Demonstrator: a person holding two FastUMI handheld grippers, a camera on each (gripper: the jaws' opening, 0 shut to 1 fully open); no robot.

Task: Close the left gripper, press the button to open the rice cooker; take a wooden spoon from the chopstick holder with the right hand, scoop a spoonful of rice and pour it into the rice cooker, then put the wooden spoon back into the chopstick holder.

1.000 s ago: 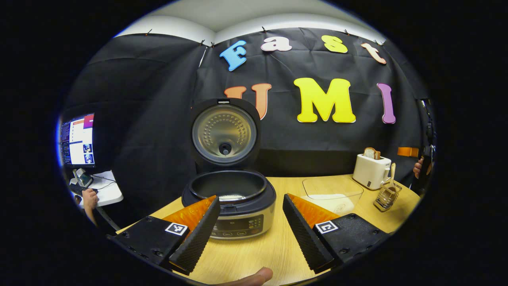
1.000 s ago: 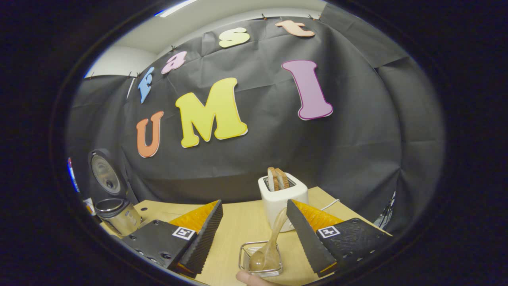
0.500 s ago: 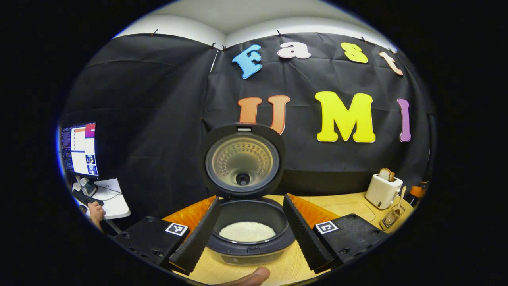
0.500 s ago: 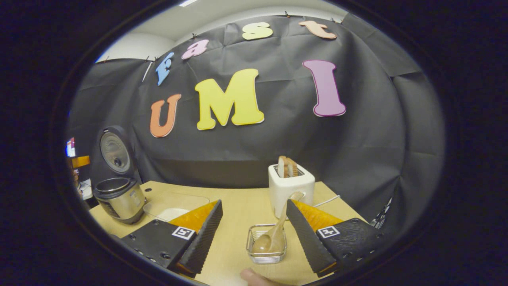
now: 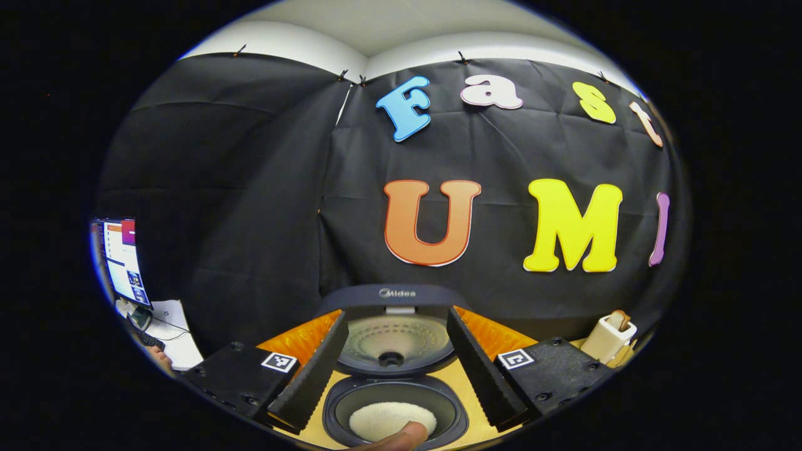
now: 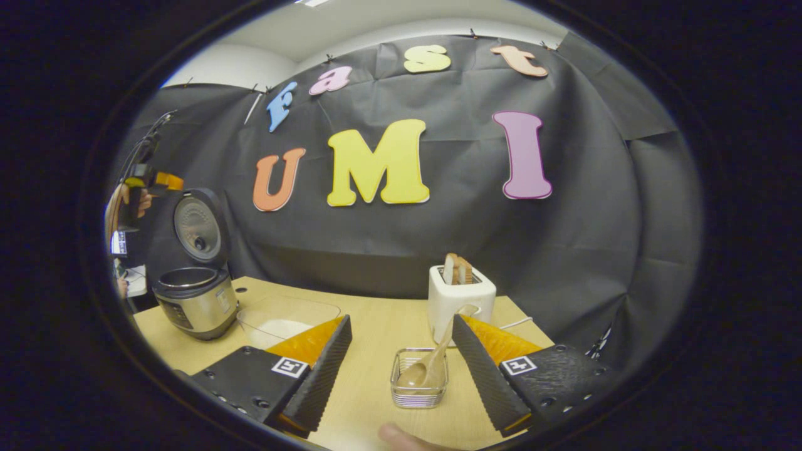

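The rice cooker stands with its lid up, right below my left gripper, which is open and holds nothing. White rice lies in its pot. In the right gripper view the cooker is at the far left, and the left gripper hangs above it in a hand. My right gripper is open and empty. A little ahead of it the wire chopstick holder holds the wooden spoon, bowl down, handle leaning towards the right finger.
A clear bowl with rice sits between cooker and holder on the wooden table. A white toaster with bread stands just behind the holder. At far left, off the table, are a monitor and a small white desk.
My left gripper has moved in over the open cooker and now looks down on the rice. My right gripper has drawn back from the holder; the spoon stays in it.
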